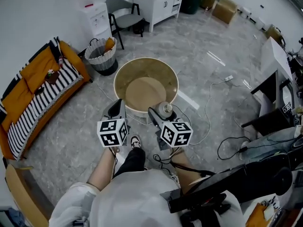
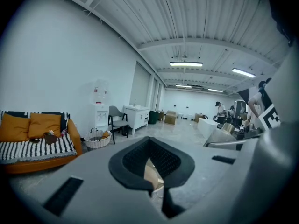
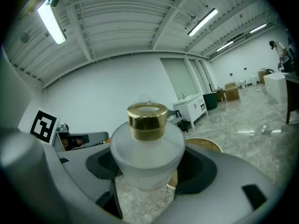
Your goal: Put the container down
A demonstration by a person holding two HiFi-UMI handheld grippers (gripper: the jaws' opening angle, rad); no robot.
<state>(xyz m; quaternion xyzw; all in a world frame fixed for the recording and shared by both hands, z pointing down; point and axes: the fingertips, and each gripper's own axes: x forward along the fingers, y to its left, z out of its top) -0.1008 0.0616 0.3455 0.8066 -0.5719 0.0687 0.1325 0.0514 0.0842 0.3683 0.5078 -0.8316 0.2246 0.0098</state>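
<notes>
Not done yet | container is gripped by right gripper, seemingly lifted off the round table | left gripper is closed up, nothing held | setting down is left

One container; two grippers; one table

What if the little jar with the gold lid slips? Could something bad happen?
1. The container looks round and smooth where the right gripper squeezes it, so it might slip and hit the hard floor.
2. It seems to hang near the rim of the round table, not over the middle. Let go too soon and it could tip off the edge.
3. Cables lie on the floor near the person's feet, so a step could trip.
</notes>
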